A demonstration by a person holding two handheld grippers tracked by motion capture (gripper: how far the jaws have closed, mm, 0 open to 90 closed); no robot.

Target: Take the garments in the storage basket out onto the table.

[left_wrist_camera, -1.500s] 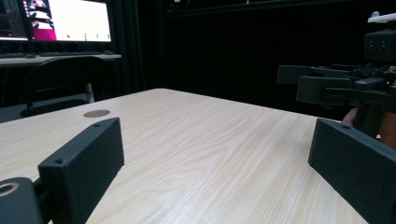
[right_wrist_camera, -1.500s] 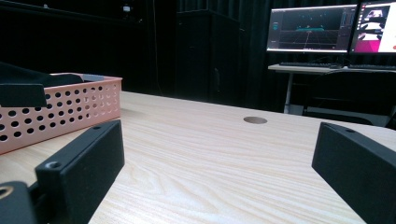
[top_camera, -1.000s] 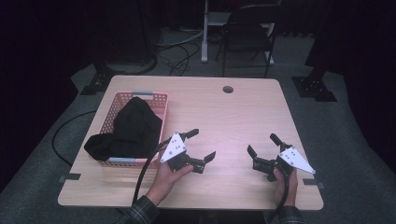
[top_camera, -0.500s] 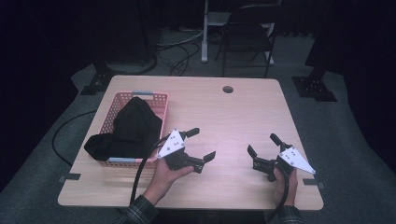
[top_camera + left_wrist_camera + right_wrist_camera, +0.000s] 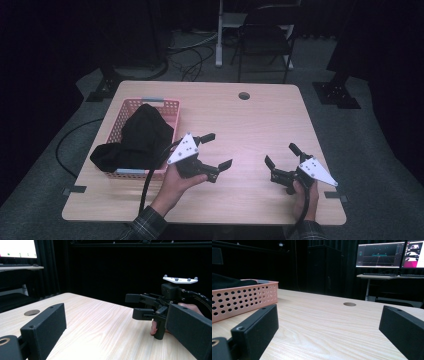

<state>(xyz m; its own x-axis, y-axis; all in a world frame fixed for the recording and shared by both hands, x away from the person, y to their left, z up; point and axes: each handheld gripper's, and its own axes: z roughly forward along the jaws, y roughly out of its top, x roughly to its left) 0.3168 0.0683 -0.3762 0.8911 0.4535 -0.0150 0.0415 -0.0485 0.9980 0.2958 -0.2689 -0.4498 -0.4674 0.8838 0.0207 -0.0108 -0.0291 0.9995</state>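
The left gripper (image 5: 216,150) sits just off the right side of the pink basket (image 5: 172,107), its jaws spread wide with nothing between them. The right gripper (image 5: 281,159) rests near the table's front right corner, jaws likewise wide apart and bare. Both point out across the wooden table (image 5: 250,125), well apart from one another, with open tabletop between them.

The basket stands on the left half of the table, and a black cloth (image 5: 135,142) is heaped in it, spilling over the near left rim onto the table edge. The left gripper's cable (image 5: 148,185) loops down beside the basket's front right corner, close to the cloth. In the right gripper view the basket's perforated wall (image 5: 244,301) lies off to the left, with the dark cloth showing above its rim.

A round cable hole (image 5: 244,95) is set near the table's far edge, clear of both grippers. Beyond the table stand a black chair (image 5: 265,30) and loose cables on the floor (image 5: 192,55). Monitors (image 5: 379,255) glow on a desk in the right gripper view. In the left gripper view the other gripper (image 5: 160,306) stands ahead on the table, a hand around its handle.
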